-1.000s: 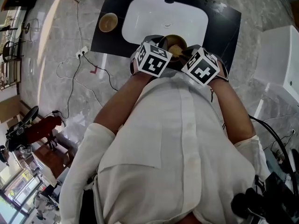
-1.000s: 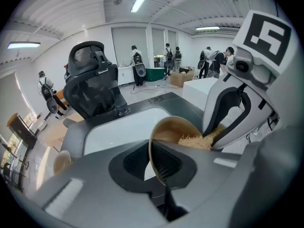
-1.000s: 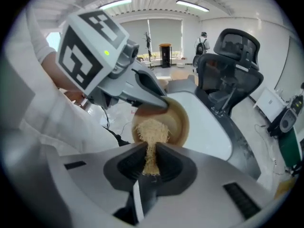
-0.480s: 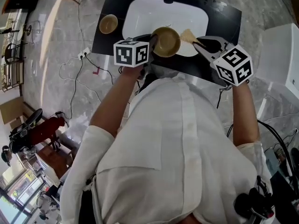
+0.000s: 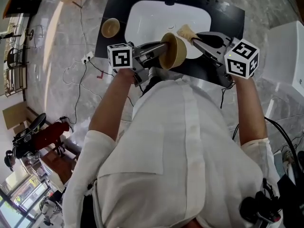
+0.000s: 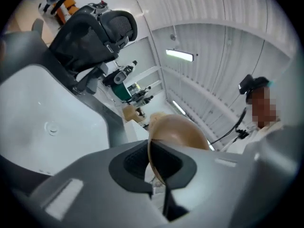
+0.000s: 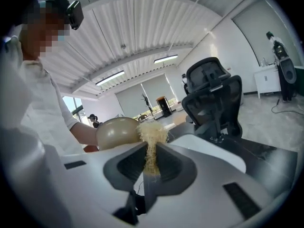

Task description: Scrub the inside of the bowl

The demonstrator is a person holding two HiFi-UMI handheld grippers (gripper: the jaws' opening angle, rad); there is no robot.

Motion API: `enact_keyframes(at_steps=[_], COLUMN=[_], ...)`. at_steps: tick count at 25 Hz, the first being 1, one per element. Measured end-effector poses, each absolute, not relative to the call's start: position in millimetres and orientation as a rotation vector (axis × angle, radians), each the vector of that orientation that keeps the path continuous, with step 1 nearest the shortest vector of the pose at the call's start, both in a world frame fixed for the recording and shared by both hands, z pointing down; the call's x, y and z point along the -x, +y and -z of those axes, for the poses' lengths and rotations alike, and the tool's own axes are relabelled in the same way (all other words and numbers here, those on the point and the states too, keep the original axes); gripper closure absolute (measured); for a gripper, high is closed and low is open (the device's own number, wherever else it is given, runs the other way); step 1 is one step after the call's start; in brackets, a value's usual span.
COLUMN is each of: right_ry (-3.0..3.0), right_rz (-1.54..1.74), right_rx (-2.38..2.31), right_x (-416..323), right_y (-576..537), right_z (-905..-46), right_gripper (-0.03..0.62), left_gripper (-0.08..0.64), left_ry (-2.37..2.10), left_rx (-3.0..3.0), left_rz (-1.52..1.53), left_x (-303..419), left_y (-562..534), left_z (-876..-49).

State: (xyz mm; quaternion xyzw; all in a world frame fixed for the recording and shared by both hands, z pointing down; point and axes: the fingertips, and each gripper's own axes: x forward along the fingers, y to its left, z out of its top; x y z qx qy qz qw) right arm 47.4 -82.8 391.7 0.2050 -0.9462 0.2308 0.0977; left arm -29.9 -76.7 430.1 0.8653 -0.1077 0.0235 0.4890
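The left gripper [image 5: 160, 47] is clamped tight on the rim of a round tan bowl [image 5: 174, 52], held on its side above the white sink [image 5: 152, 13]. Just right of the bowl, the right gripper [image 5: 194, 38] pinches a straw-coloured fibrous scrubber [image 5: 186, 31] between its closed jaws.

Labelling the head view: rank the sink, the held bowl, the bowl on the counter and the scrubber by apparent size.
1. sink
2. held bowl, though being nearer the camera may enlarge it
3. bowl on the counter
4. scrubber
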Motion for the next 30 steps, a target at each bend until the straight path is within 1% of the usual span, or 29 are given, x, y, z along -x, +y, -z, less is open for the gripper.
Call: enact_keyframes(at_steps=[7, 16, 26, 30], right_ry=[-2.893, -2.954, -3.035, -3.026], right_rz=[-0.685, -0.560, -0.435, -0.400], right_rx=[-0.454, -0.338, -0.172, -0.060], right_x=[-25.5, -23.2, -16.2, -7.2], right_y=[-69.5, -47.2, -18.4, -3.2], right_z=[-365.7, -340.7, -320.3, -325.1], right_gripper=[0.541, 0.541, 0.541, 0.541], left_gripper=[0.549, 0.548, 0.548, 0.548], left_ry=[-0.101, -0.149, -0.144, -0.156], left_rx=[-2.054, -2.018, -1.933, -1.898], left_rz=[0.014, 0.024, 0.155, 0.234], left_x=[19.7, 25.5, 24.1, 27.5], left_y=[-62.4, -66.3, -79.9, -92.0], left_z=[-419.1, -432.2, -423.4, -420.0])
